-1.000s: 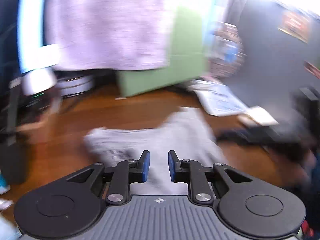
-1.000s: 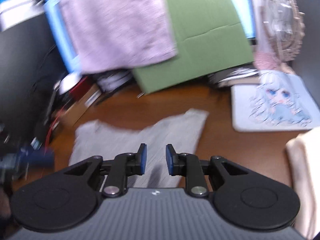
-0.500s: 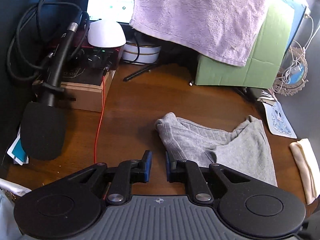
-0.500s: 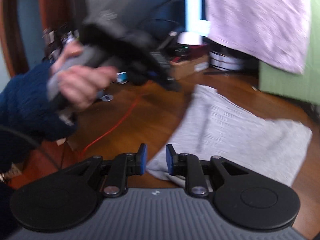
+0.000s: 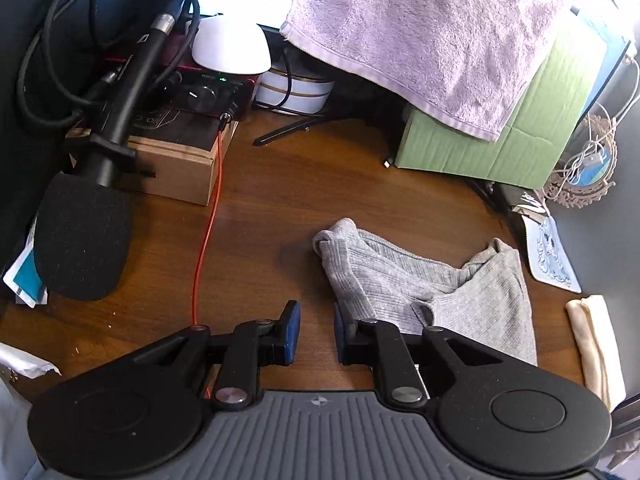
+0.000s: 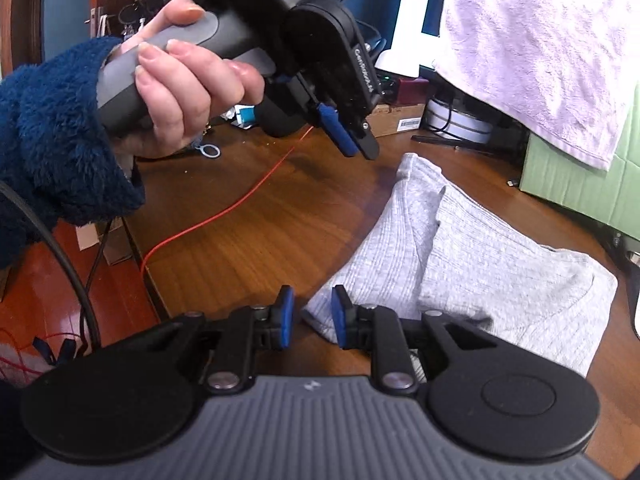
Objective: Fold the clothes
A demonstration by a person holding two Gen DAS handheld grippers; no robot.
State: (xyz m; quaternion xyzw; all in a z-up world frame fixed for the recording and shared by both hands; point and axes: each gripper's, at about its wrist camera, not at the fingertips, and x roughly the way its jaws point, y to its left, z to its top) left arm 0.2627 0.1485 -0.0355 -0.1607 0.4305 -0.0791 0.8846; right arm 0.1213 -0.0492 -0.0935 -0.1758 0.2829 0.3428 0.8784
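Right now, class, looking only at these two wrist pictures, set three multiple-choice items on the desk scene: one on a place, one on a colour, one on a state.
1. Where does the grey garment lie?
A. on the wooden desk
B. draped over the green box
C. on the floor

2. What colour is the thin cable crossing the desk?
A. blue
B. red
C. white

3. What is between the pads of the left tool?
A. the grey garment
B. the lilac towel
C. nothing

Key: 1 A, the garment rests crumpled on the wood. 2 B, the cable shows red against the brown. 3 C, bare desk shows in the gap; the garment's edge lies just beside the right-hand pad.
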